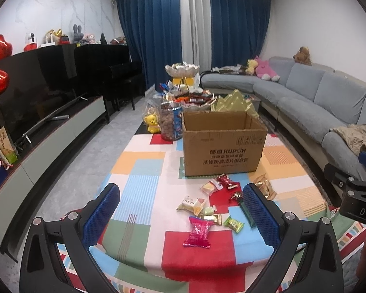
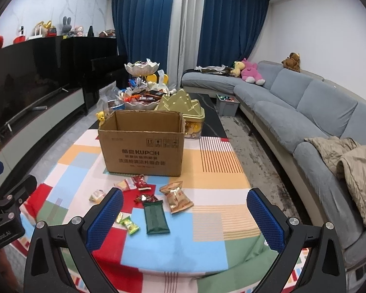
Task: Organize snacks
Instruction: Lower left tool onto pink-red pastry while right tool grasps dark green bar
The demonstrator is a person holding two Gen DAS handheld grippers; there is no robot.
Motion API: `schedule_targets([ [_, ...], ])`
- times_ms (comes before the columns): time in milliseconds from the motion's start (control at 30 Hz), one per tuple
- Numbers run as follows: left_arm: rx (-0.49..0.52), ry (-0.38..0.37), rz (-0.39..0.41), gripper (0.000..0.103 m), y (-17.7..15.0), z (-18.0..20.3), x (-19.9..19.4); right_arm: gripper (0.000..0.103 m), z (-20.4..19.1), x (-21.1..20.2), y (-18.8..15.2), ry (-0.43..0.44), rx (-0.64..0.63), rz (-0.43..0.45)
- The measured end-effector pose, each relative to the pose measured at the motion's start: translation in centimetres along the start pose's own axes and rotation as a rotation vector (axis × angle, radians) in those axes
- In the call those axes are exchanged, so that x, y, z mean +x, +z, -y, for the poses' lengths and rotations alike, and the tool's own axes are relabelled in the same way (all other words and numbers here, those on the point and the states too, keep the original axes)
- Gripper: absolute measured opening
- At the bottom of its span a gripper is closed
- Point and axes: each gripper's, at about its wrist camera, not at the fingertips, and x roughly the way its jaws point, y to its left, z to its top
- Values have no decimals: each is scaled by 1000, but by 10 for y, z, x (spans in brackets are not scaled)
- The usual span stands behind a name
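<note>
An open cardboard box (image 1: 223,144) stands on the table with the colourful patchwork cloth (image 1: 139,188); it also shows in the right wrist view (image 2: 142,144). Several wrapped snacks lie loose in front of it: a pink packet (image 1: 198,231), a white cake pack (image 1: 190,204), a green candy (image 1: 233,224), a dark green bar (image 2: 156,217), gold packs (image 2: 177,196) and a red packet (image 2: 140,182). My left gripper (image 1: 180,216) is open and empty above the near snacks. My right gripper (image 2: 185,219) is open and empty above the cloth.
Behind the box stand a cookie jar (image 1: 170,120), a tiered snack bowl (image 1: 183,69) and a gold tin (image 2: 183,107). A grey sofa (image 2: 305,112) runs along the right, a TV unit (image 1: 48,122) along the left.
</note>
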Motion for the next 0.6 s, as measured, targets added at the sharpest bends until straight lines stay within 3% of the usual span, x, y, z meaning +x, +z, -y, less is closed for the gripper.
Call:
schedule_targets([
  [200,-1,7,-82,103,-2,0,26,102,-7,22,-1,26,-25,-49],
  [600,5,-12,-167,103,-12,9,70,102,-10,68,-4,60,-47,-127],
])
